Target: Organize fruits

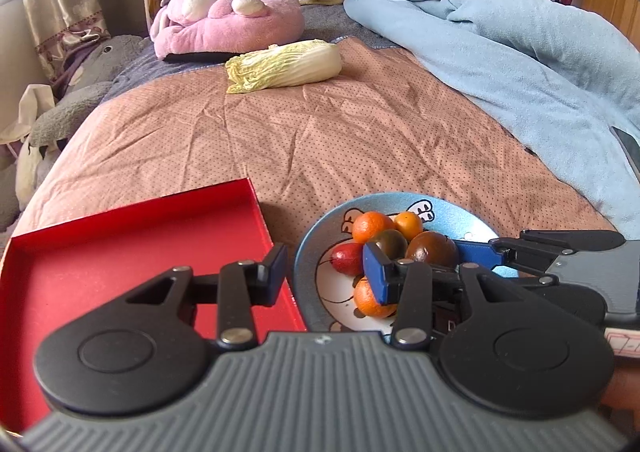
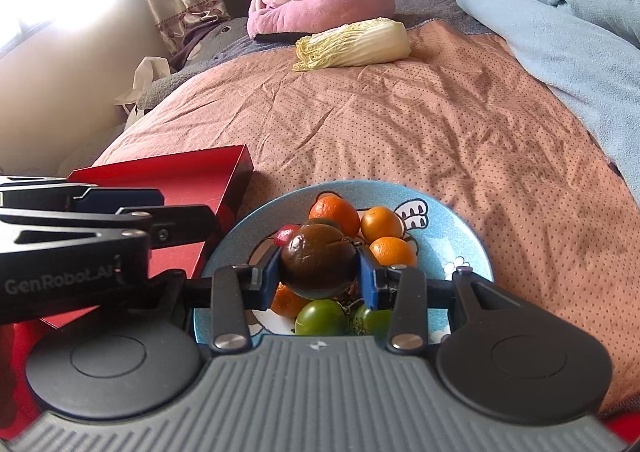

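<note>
A blue cartoon plate [image 2: 460, 236] on the bed carries several small oranges [image 2: 380, 223], two green tomatoes [image 2: 322, 318] and a red fruit [image 2: 286, 234]. My right gripper [image 2: 319, 276] is shut on a dark brown tomato [image 2: 318, 260], held just above the pile. The left wrist view shows that tomato [image 1: 432, 250] against a blue right finger [image 1: 476, 252] over the plate [image 1: 460, 207]. My left gripper [image 1: 326, 268] is open and holds nothing; it hangs over the gap between plate and red tray [image 1: 120, 252]. Oranges [image 1: 370, 227] lie beyond it.
The red tray [image 2: 180, 179] sits left of the plate on a wrinkled dotted brown bedspread [image 1: 320, 131]. A napa cabbage [image 1: 284, 65] lies farther back. A pink plush [image 1: 228, 23] is behind it, and a light blue blanket [image 1: 520, 51] is heaped along the right.
</note>
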Action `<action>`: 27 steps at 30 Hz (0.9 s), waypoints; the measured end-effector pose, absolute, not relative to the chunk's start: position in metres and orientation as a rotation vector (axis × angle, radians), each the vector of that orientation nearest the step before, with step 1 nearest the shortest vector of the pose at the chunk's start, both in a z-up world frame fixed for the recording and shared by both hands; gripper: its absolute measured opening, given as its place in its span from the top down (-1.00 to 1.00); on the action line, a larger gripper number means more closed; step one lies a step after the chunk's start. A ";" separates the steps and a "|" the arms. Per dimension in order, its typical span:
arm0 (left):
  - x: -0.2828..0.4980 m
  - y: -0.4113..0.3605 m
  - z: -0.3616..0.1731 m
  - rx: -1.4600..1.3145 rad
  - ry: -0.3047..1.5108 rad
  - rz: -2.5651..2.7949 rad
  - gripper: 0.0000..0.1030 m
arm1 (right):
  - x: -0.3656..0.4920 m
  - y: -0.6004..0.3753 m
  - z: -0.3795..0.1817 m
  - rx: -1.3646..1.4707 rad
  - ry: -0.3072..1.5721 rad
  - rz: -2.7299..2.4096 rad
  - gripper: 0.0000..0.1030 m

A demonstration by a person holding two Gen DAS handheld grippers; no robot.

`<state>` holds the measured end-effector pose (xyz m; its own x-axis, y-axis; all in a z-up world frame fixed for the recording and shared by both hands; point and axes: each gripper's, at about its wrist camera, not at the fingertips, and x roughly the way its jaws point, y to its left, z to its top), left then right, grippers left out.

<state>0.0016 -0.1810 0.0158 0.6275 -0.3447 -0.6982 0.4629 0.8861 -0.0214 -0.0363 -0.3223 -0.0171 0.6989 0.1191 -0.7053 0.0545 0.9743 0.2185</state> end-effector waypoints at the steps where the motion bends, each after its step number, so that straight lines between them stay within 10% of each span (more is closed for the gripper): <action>1: 0.001 -0.177 0.017 0.158 0.761 -0.462 0.13 | -0.036 -0.322 -0.017 0.231 0.797 0.035 0.05; 5: -0.001 -0.162 0.025 0.122 0.741 -0.450 -0.01 | -0.038 -0.322 -0.010 0.216 0.752 0.008 -0.79; 8: -0.004 -0.151 0.032 0.106 0.716 -0.415 -0.44 | -0.039 -0.327 -0.005 0.239 0.733 0.006 -0.80; 27: -0.049 -0.140 0.030 0.215 0.699 -0.456 -0.45 | -0.112 -0.355 0.036 0.274 0.691 -0.083 -1.00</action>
